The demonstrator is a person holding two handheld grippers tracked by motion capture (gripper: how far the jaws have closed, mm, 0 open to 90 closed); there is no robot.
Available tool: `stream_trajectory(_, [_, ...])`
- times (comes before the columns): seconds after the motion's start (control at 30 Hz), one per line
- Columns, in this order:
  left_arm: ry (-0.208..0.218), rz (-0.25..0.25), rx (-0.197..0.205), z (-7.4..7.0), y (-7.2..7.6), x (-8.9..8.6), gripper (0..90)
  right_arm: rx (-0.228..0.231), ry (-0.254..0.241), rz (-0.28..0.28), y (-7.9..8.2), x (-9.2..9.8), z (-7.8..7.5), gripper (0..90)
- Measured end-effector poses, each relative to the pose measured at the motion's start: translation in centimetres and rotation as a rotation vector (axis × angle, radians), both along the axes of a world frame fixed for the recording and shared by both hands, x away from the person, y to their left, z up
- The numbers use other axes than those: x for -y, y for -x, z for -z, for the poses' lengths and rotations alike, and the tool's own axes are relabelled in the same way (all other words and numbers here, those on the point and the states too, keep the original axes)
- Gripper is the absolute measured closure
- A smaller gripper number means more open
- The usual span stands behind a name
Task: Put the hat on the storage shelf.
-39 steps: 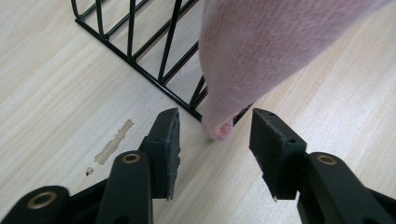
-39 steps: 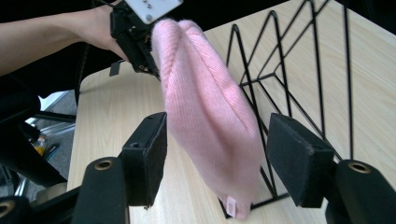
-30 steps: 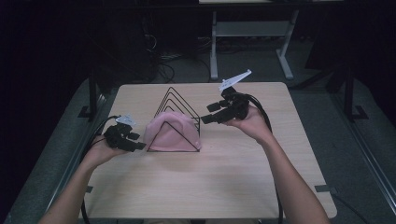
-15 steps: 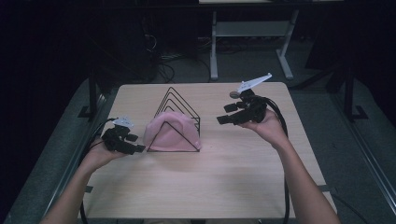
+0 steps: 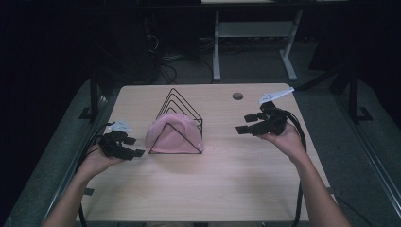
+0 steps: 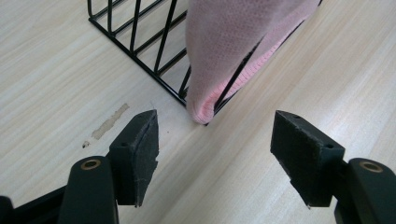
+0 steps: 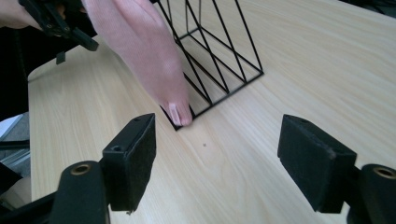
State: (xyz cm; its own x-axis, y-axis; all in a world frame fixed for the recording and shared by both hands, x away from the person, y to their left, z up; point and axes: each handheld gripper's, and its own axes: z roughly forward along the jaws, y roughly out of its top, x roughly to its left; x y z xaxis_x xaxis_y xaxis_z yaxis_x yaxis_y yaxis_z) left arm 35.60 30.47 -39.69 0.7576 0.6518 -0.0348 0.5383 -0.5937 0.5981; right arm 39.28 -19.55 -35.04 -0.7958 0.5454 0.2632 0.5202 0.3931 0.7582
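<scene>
A pink knitted cloth [image 5: 171, 132] hangs draped over the front of a black wire rack [image 5: 182, 107] of triangular dividers at the table's middle. In the left gripper view the cloth [image 6: 233, 46] hangs over the rack's wires [image 6: 140, 42], its lower corner just ahead of the open jaws. My left gripper [image 5: 135, 147] stands open, left of the rack, empty. My right gripper [image 5: 242, 125] is held open to the right of the rack, above the table, empty. In the right gripper view the cloth [image 7: 144, 42] and the rack [image 7: 219, 56] lie ahead, with the left gripper [image 7: 91, 43] at the top left.
The wooden table [image 5: 236, 189] has a round cable hole [image 5: 238, 96] at its back right. A strip of tape residue [image 6: 109, 121] marks the wood near the left gripper. Behind the table stands a white metal frame [image 5: 250, 42] on a dark floor.
My right gripper has drawn back to the right, away from the rack, and is now open. The left gripper has barely moved. The cloth stays on the rack.
</scene>
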Motion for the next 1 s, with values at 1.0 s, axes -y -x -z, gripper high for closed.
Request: stream_trajectory(1.0, [0.019,-0.019,0.020,0.7,2.1,0.3,27.8,-0.064,-0.023,0.155,5.4,8.1,5.6,26.0])
